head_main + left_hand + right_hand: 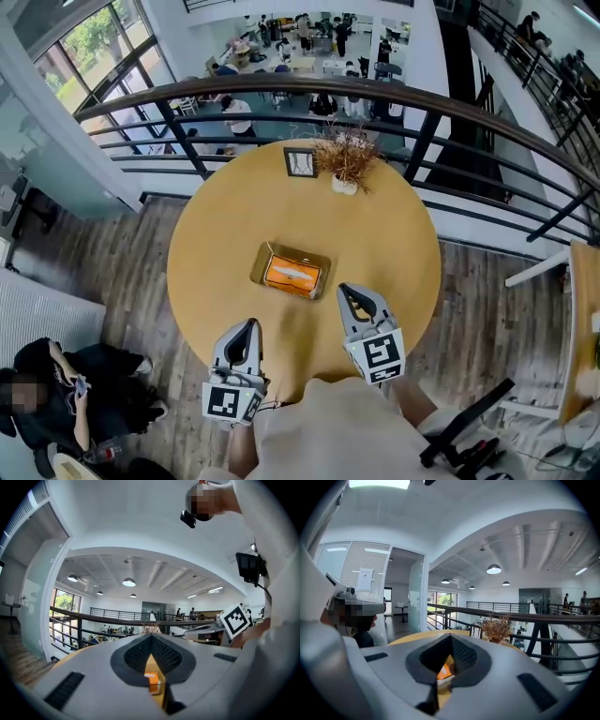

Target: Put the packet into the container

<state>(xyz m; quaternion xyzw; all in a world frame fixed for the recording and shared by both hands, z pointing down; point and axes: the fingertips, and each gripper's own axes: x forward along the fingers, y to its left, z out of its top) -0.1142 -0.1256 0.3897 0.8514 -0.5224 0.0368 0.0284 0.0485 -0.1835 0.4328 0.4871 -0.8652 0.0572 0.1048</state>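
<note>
Head view
- Arm pose: both held low over the near edge of the round table (225, 216), jaws pointing away from the person and slightly toward each other.
- Left gripper (251, 324): jaws clenched to a point, holding nothing, off the table top or not I cannot tell.
- Right gripper (344, 290): jaws clenched, empty, further forward than the left.
- Packet (292, 273): orange, lying flat inside the container (259, 272); ahead of both grippers, to the left gripper's right and just left of the right gripper's tips, apart from both.

Left gripper view
- Left gripper (151, 639): jaws pressed together at the tips, nothing clamped.
- Packet (152, 680): seen through the slot behind the tips, ahead and below.

Right gripper view
- Right gripper (451, 637): jaws together, nothing gripped.
- Packet (443, 671): ahead and below, in the container (446, 679).
- Dried plant (496, 629): far ahead, right of the jaws.
</note>
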